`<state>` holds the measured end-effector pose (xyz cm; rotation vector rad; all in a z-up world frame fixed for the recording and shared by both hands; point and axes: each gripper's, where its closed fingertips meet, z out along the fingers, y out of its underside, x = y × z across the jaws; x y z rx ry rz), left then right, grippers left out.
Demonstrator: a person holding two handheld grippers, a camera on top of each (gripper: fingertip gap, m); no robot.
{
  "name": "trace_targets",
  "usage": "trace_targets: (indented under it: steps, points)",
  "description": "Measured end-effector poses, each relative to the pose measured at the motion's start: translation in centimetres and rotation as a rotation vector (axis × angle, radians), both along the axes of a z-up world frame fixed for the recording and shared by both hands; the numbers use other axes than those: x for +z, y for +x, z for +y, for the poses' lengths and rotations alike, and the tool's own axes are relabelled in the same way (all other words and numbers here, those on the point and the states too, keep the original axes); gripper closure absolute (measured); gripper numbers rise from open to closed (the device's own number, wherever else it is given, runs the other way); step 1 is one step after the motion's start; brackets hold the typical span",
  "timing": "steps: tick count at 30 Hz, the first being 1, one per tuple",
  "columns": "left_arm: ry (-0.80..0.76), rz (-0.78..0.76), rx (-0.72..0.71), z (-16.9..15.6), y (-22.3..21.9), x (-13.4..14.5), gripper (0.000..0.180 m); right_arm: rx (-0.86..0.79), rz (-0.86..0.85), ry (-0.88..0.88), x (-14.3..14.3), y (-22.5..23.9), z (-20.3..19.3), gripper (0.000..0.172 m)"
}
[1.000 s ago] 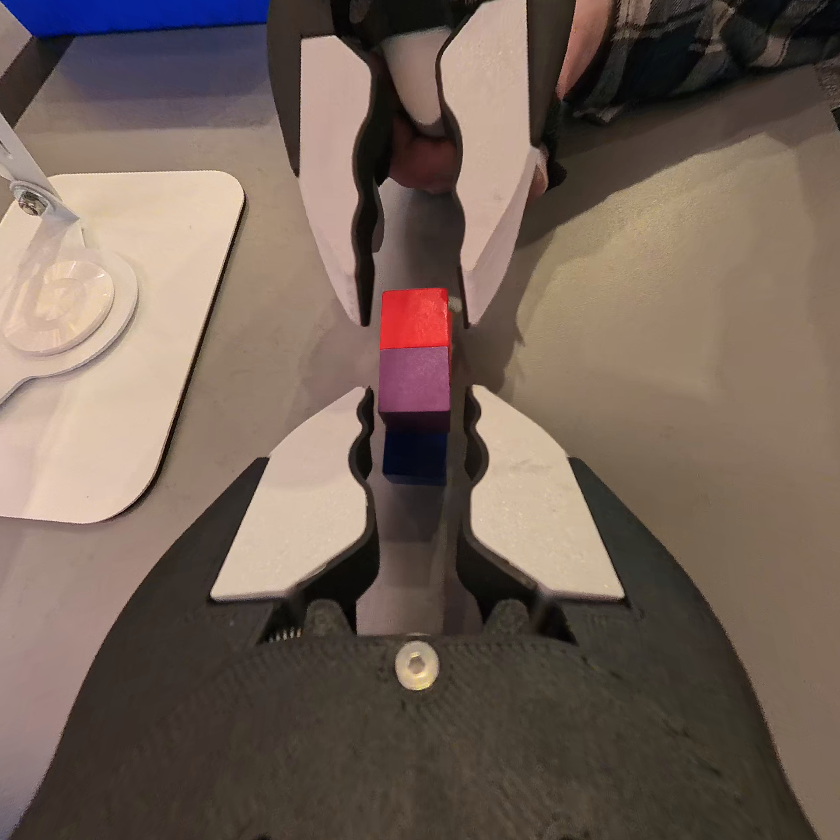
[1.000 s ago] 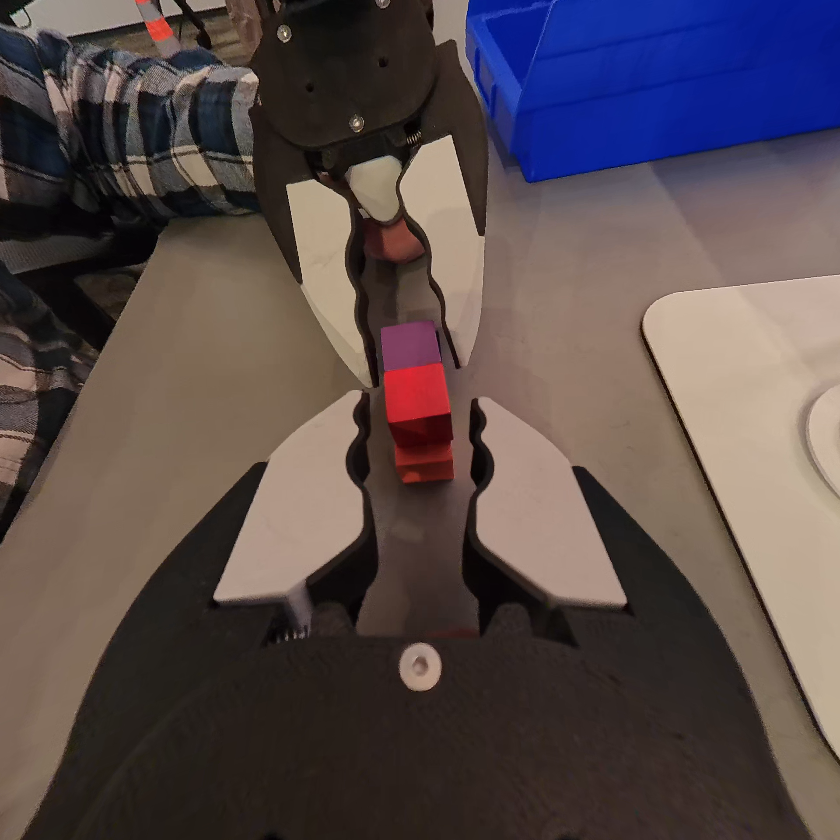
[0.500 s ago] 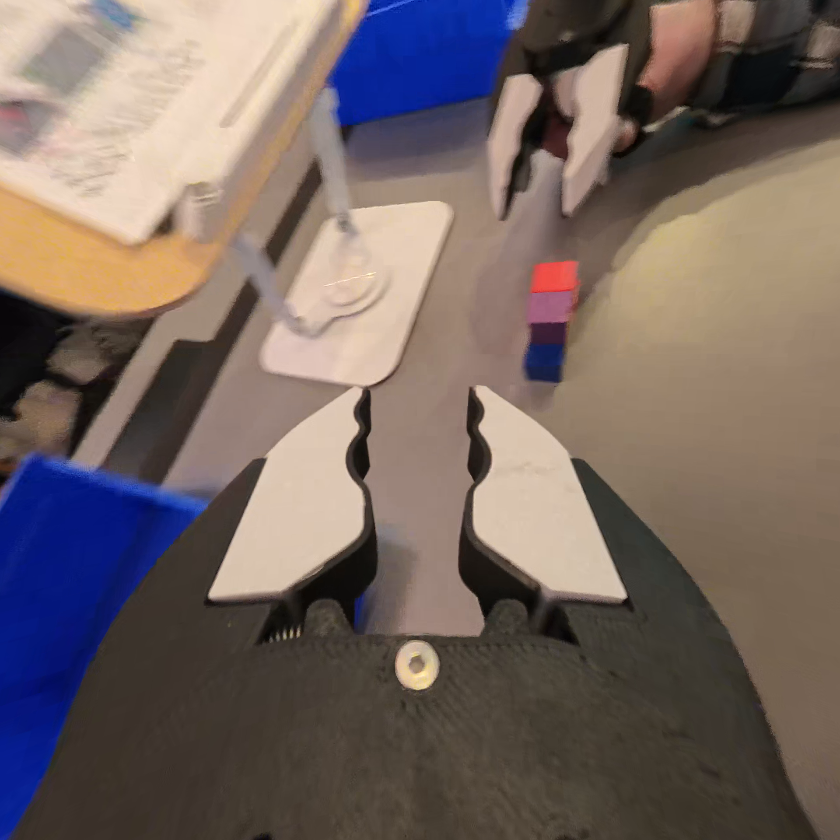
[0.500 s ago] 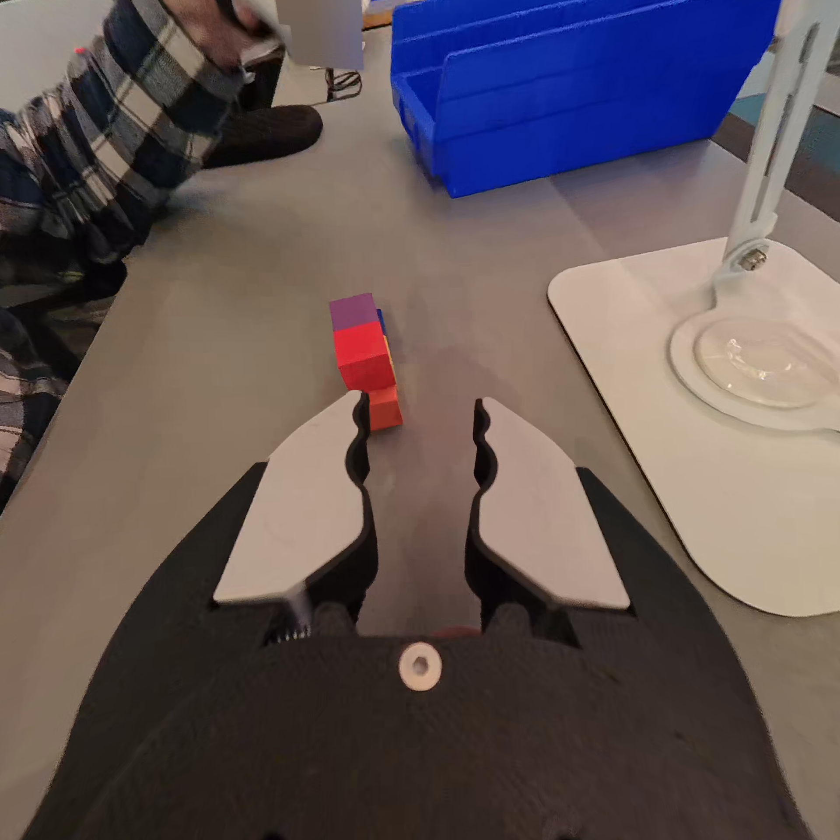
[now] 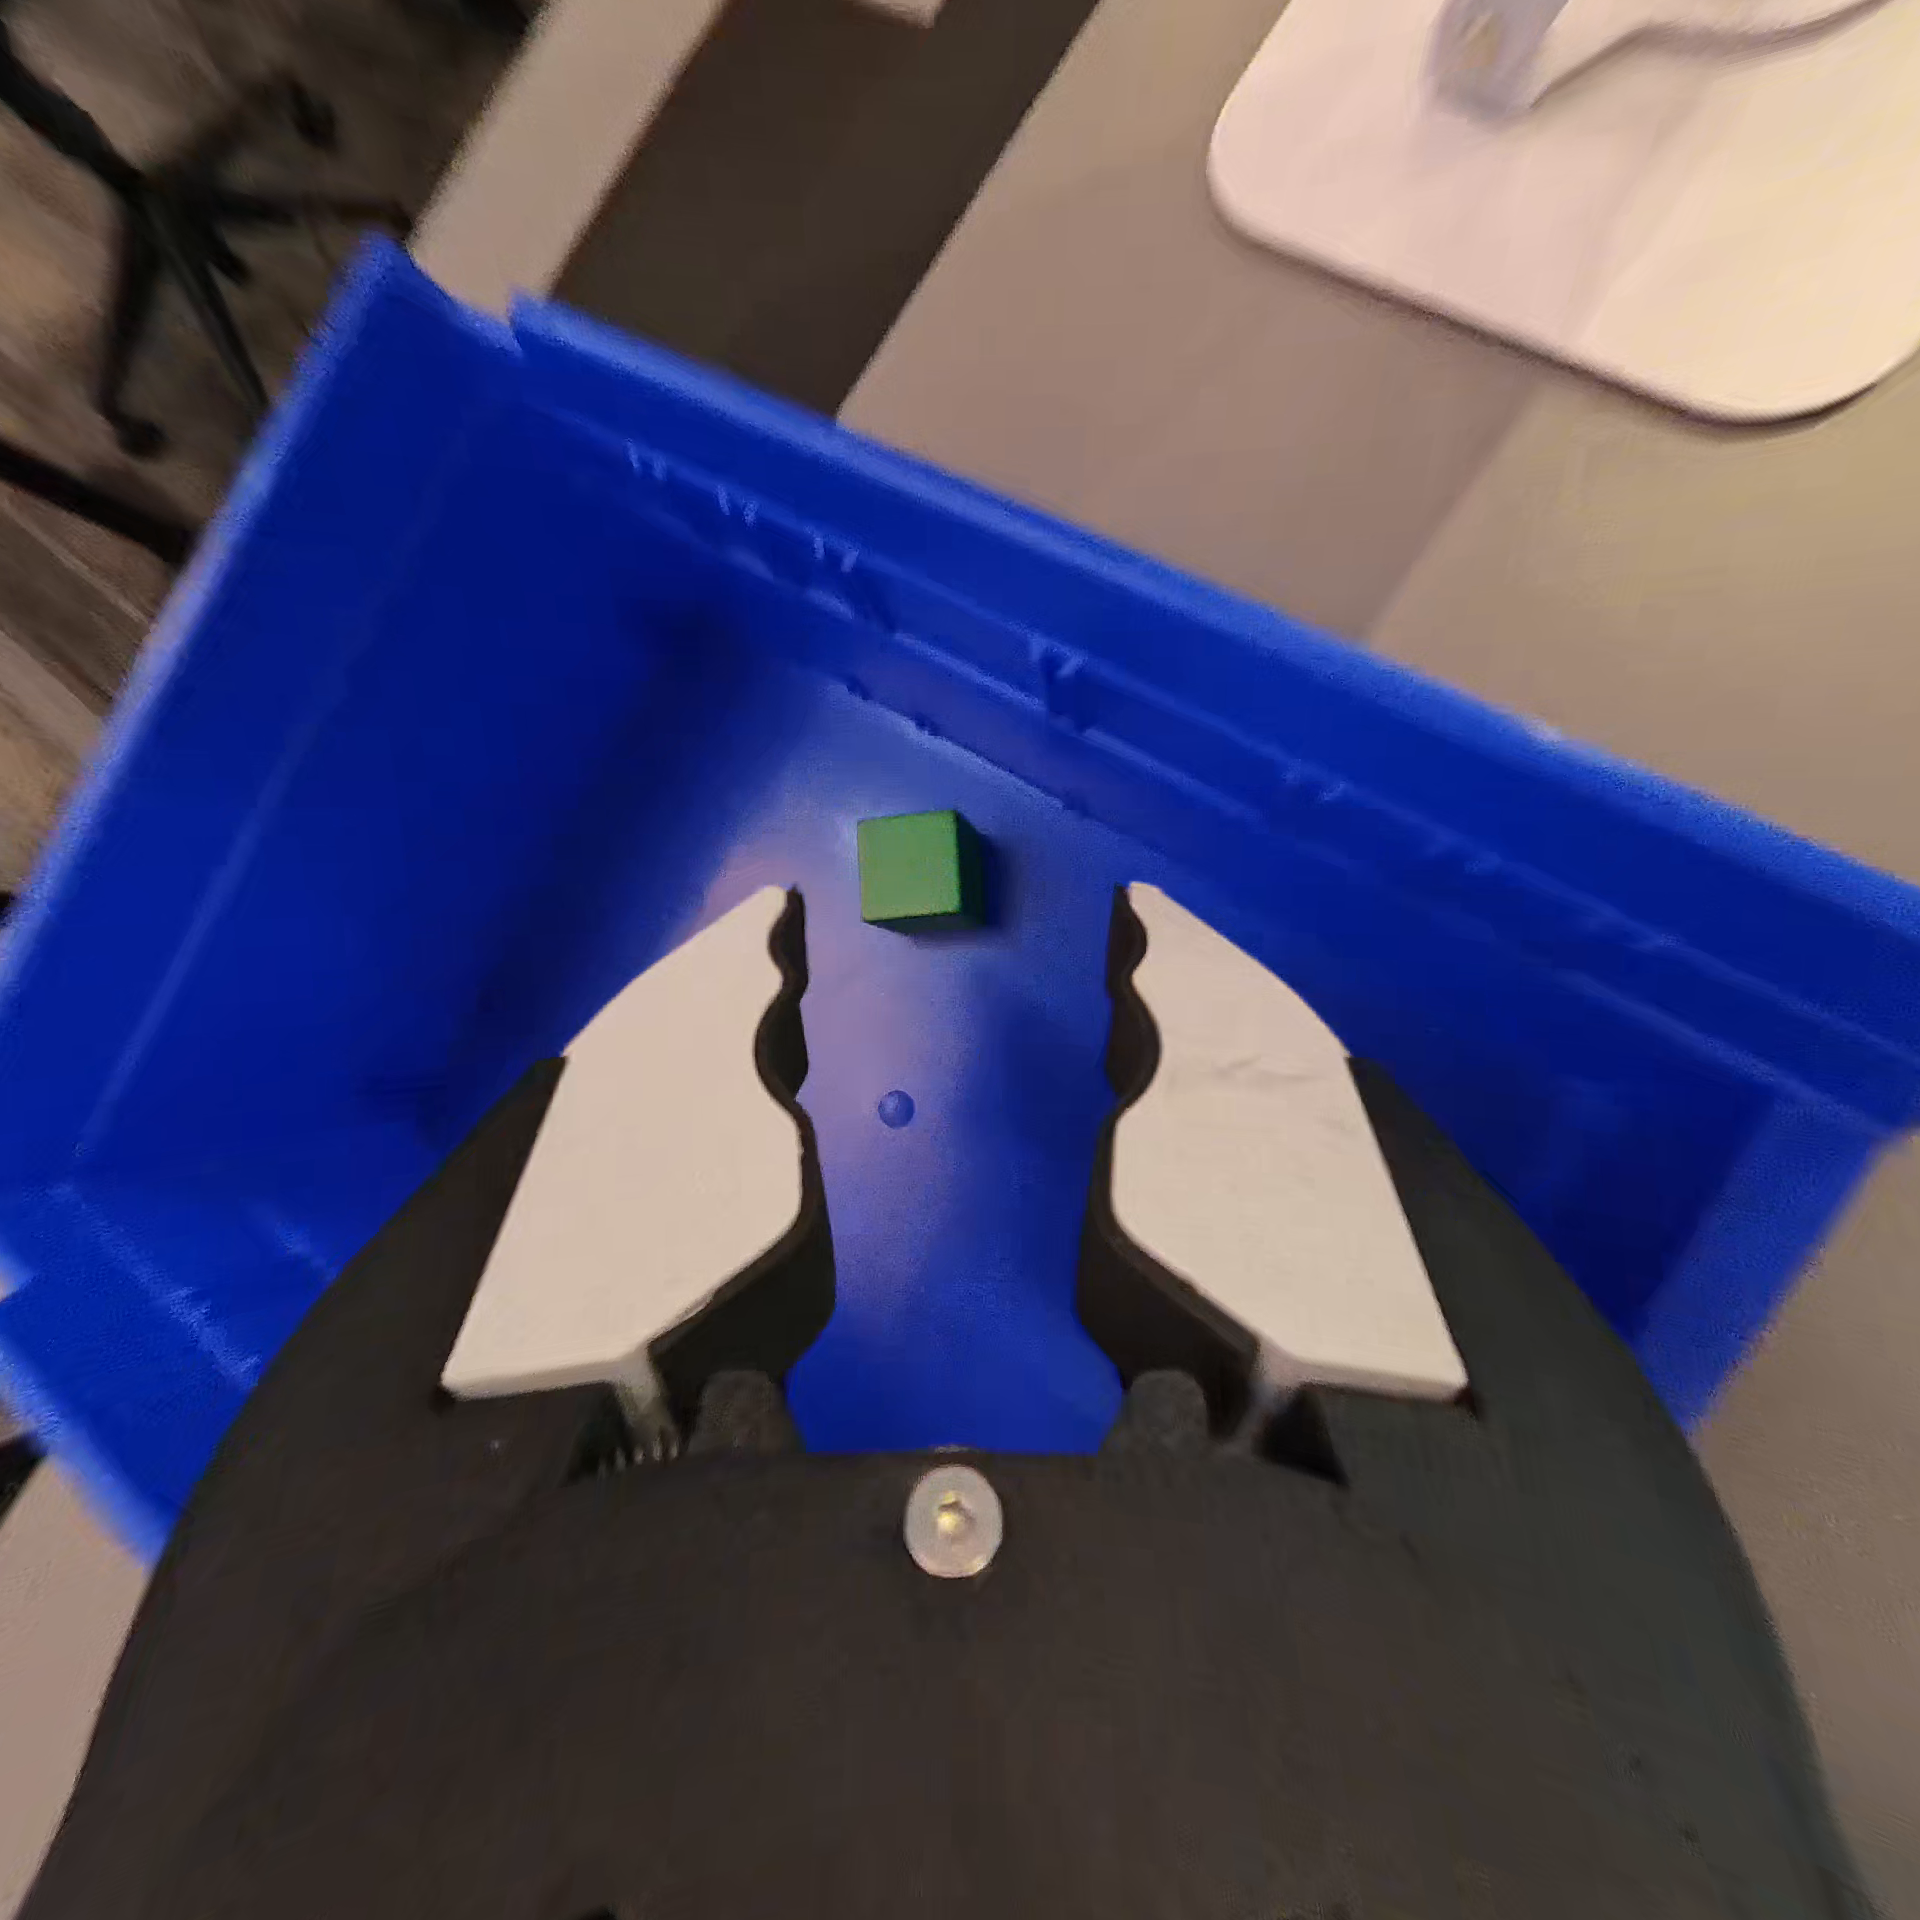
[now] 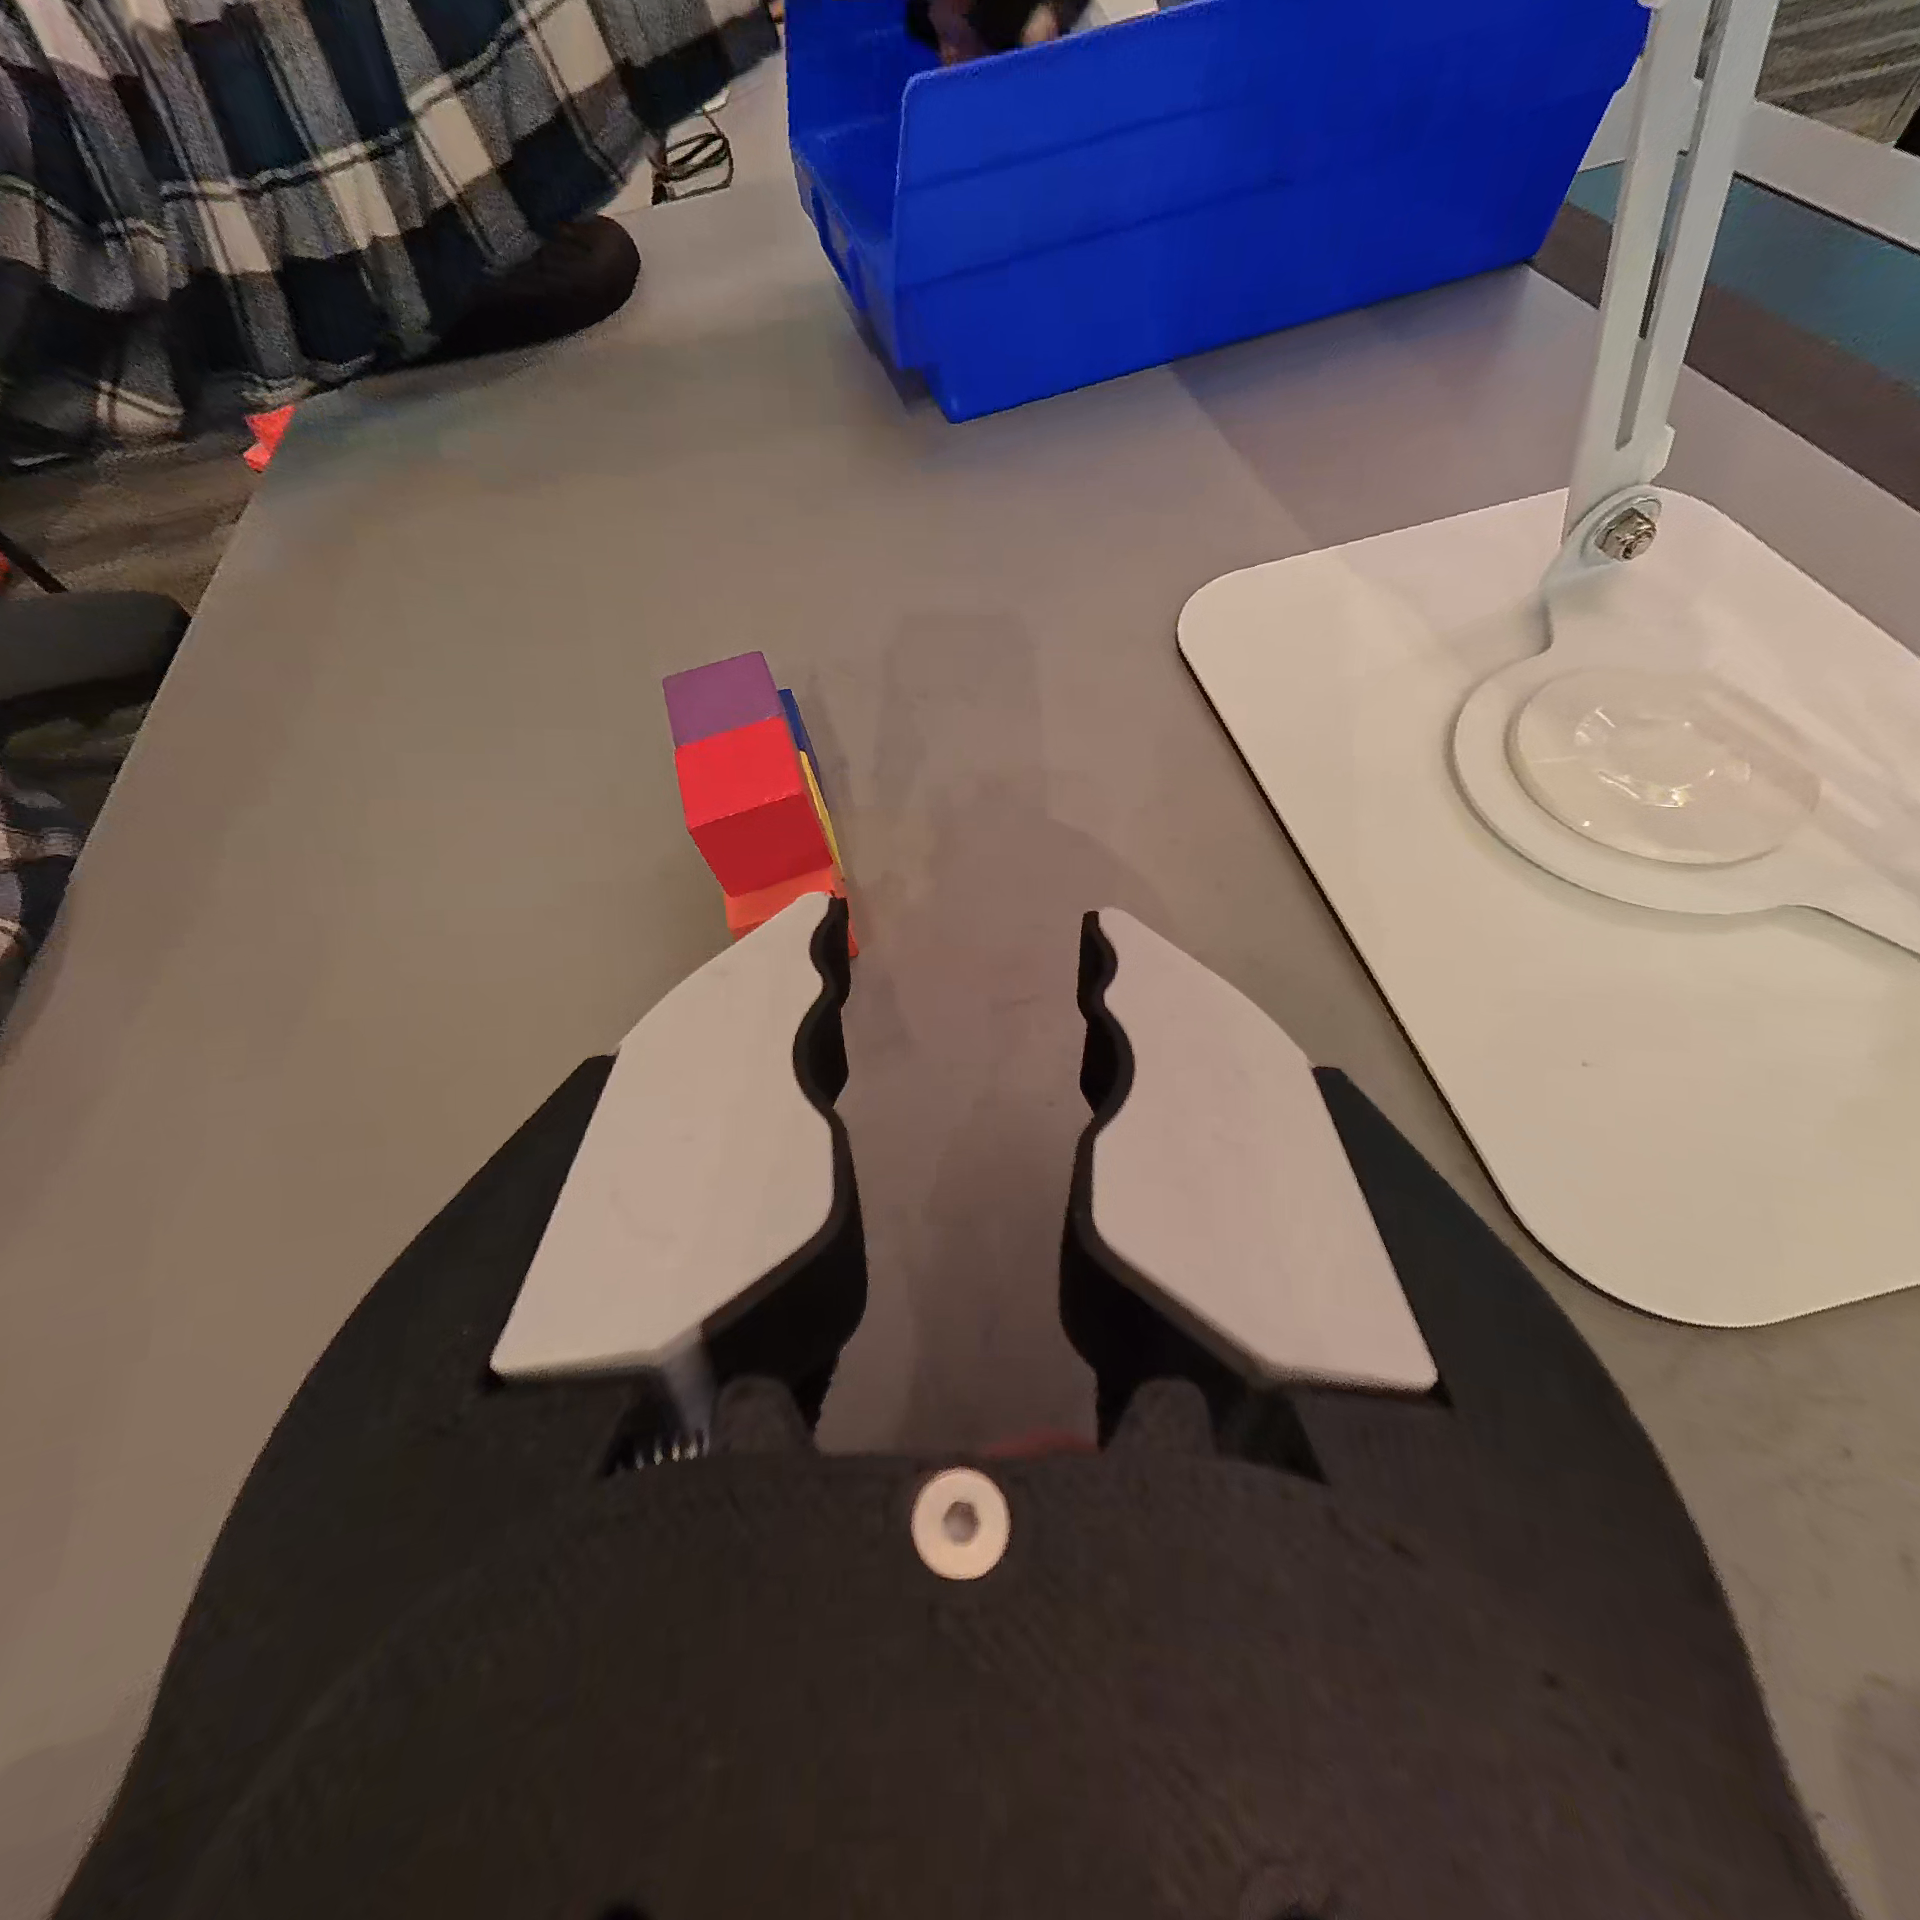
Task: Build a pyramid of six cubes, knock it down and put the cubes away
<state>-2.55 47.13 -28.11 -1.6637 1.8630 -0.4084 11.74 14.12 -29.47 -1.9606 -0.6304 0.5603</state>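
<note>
The left gripper (image 5: 954, 904) points steeply down, its fingers spread wide and holding nothing. The right gripper (image 6: 961, 925) angles forward and down, fingers apart, also bare.

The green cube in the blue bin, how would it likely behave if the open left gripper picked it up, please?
The green cube looks rigid with flat, square faces, so it probably grips squarely and won't roll. Being small, it is likely light. Its smooth painted look suggests it might slip under a weak pinch.

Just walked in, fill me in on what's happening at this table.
A person works two handheld grippers. The left gripper, open and empty, hangs over a blue plastic bin where one small green cube lies on the floor. The right gripper, also open, hovers beside a partly built stack of coloured cubes on the grey table.
</note>
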Motion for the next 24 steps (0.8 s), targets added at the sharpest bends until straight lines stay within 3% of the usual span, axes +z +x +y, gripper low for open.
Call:
trace_targets:
  steps: [2, 6, 9, 11, 14, 17, 20, 24]
  points:
    - [-0.004, 0.099, 0.052, 1.6, 0.2, -2.5, 0.116, -0.001, 0.003, -0.002, 0.0, 0.0, 0.0, 0.129]
    - [-0.022, 0.163, 0.048, 2.2, 1.2, -5.0, 0.122, 0.008, 0.009, -0.011, 0.0, 0.0, 0.0, 0.129]
    - [-0.017, 0.205, 0.049, 2.5, 1.4, -6.0, 0.15, 0.018, 0.014, -0.008, 0.1, -0.1, -0.1, 0.13]
    - [-0.038, 0.183, 0.058, 2.4, 1.6, -5.8, 0.151, 0.023, 0.016, -0.004, 0.1, -0.2, -0.2, 0.13]
    - [-0.026, 0.13, 0.113, 2.6, 0.5, -3.6, 0.151, 0.029, 0.016, -0.005, 0.1, -0.2, -0.3, 0.13]
    - [0.006, 0.04, 0.14, 0.9, -1.5, 0.9, 0.152, 0.038, 0.019, -0.006, 0.1, -0.3, -0.3, 0.131]
    - [0.017, -0.056, 0.093, -3.9, -3.0, 5.3, 0.152, 0.047, 0.021, -0.011, 0.1, -0.4, -0.4, 0.132]
    - [0.007, -0.111, -0.055, -13.0, -2.5, 8.1, 0.152, 0.057, 0.012, -0.009, 0.0, -0.5, -0.5, 0.132]
